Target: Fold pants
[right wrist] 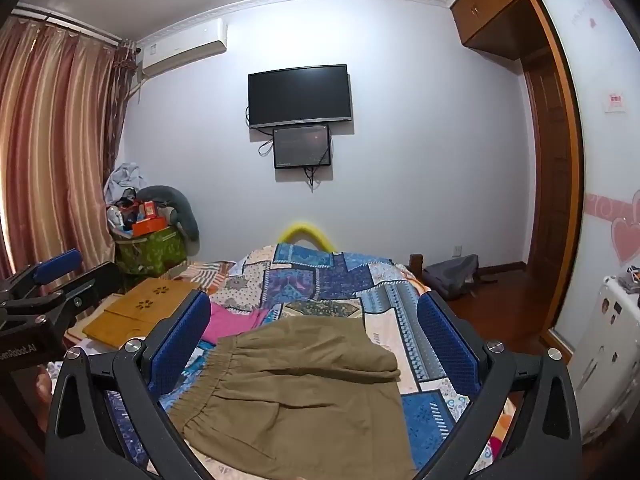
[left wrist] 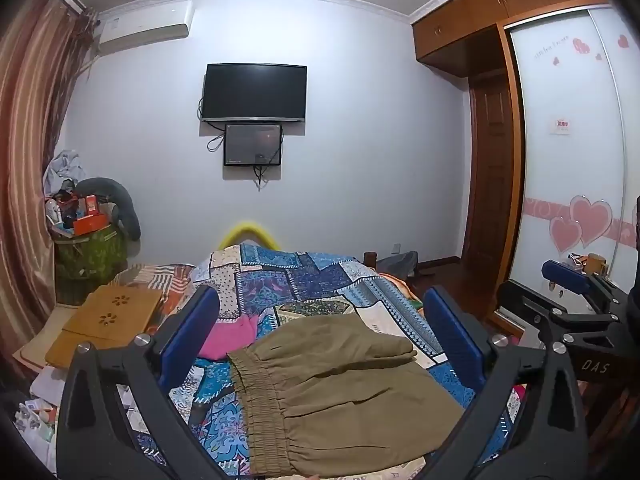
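Note:
Olive-brown pants point(left wrist: 340, 396) lie folded on a blue patchwork bedspread point(left wrist: 288, 276), elastic waistband to the left. In the left wrist view my left gripper point(left wrist: 320, 320) hovers above them, its blue pads wide apart and nothing between them. The right wrist view shows the same pants point(right wrist: 304, 392) on the bedspread point(right wrist: 320, 276) below my right gripper point(right wrist: 316, 320), also open and touching nothing. The right gripper's frame point(left wrist: 572, 320) shows at the right edge of the left wrist view; the left gripper's frame point(right wrist: 44, 300) shows at the left edge of the right wrist view.
A pink garment point(left wrist: 230, 338) lies left of the pants. A wooden lap tray point(left wrist: 108, 316) rests on the bed's left side. A cluttered green bin point(left wrist: 90, 252) stands by the curtain. A wardrobe point(left wrist: 568, 160) lines the right wall, with wooden floor point(right wrist: 508, 312) beside the bed.

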Motion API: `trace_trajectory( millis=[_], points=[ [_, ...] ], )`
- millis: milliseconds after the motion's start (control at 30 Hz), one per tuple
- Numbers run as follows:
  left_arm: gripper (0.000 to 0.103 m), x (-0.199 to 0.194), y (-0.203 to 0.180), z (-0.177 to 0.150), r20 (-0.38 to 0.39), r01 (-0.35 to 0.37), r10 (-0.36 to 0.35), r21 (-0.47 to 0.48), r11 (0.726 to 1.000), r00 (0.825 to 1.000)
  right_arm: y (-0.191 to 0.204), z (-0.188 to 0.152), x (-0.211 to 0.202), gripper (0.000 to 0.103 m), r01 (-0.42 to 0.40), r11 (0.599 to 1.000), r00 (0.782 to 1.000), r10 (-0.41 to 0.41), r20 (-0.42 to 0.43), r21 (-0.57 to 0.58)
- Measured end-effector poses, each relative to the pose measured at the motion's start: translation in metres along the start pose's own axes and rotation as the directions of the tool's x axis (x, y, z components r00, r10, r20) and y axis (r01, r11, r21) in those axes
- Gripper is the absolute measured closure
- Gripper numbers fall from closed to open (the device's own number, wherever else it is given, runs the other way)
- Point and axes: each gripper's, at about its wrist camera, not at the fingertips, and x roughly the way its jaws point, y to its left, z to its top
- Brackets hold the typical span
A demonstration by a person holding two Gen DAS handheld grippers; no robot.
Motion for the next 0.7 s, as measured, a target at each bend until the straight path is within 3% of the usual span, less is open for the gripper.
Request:
trace_trajectory(
  millis=[700],
  points=[
    [0.000, 0.009, -0.001, -0.011, -0.005, -0.004, 0.004, 0.018, 1.000, 1.000, -0.001, -0.003, 0.001, 0.000, 0.001, 1.000, 1.000, 0.000, -0.008, 0.007]
  ],
)
